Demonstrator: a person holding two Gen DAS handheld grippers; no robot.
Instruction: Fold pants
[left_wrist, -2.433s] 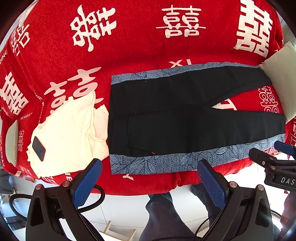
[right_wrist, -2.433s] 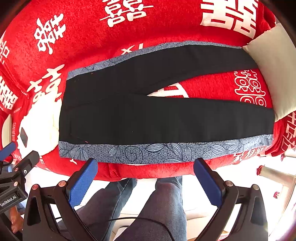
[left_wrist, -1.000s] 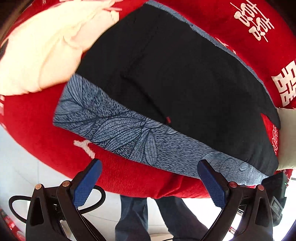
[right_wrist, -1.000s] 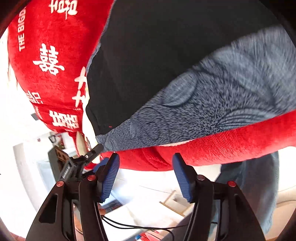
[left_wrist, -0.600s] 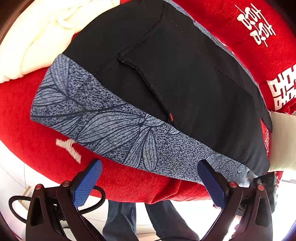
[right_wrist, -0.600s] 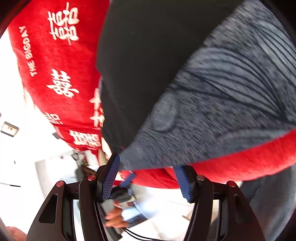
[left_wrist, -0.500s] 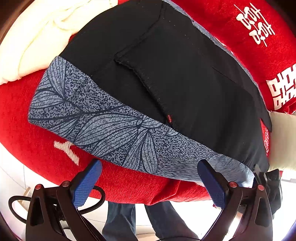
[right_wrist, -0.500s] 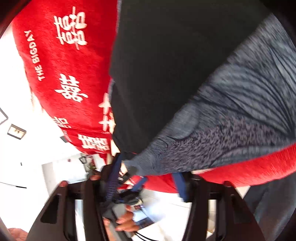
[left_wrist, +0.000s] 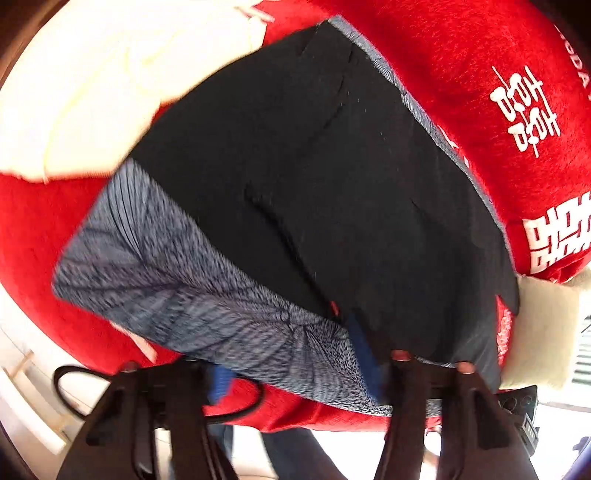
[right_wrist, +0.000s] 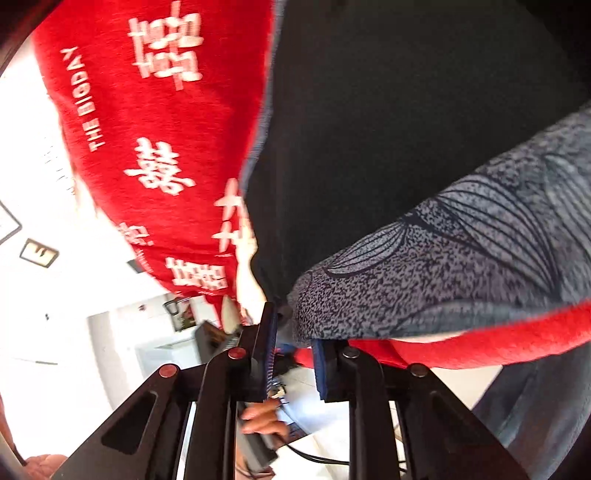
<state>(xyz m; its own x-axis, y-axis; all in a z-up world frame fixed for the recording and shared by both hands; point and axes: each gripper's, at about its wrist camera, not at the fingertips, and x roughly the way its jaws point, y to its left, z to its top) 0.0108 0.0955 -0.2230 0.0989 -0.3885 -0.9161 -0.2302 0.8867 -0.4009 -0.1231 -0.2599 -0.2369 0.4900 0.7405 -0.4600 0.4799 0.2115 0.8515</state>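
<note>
Black pants with a grey-blue leaf-print side stripe lie flat on a red blanket. My left gripper has its fingers closed in on the near stripe edge at the waist end; the view is blurred. In the right wrist view my right gripper has narrowed its jaws around the corner of the stripe at the hem of the near leg, with the black cloth beyond.
A cream garment lies beside the waistband. A pale pillow sits past the leg ends. The blanket carries white characters. The person's legs stand at the near edge, over a white floor.
Both grippers dropped from a high view to the near edge of the pants. Both have closed from wide open onto the stripe edge, left at the waist, right at the hem.
</note>
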